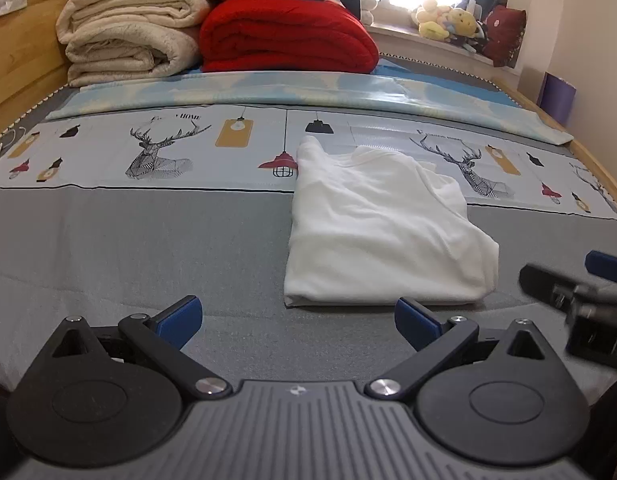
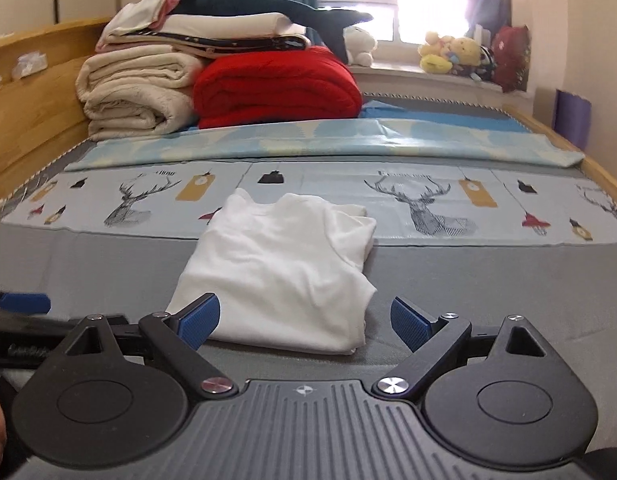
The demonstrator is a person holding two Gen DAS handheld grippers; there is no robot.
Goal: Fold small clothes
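A small white garment lies folded flat on the grey bedsheet; it also shows in the right wrist view. My left gripper is open and empty, just short of the garment's near edge and slightly left of it. My right gripper is open and empty, its blue pads either side of the garment's near right corner. The right gripper shows at the right edge of the left wrist view, and a left gripper pad at the left edge of the right wrist view.
A stack of cream blankets and a red blanket sits at the bed's far end. A light blue folded cover crosses the bed. A wooden headboard runs along the left. Plush toys sit on the windowsill.
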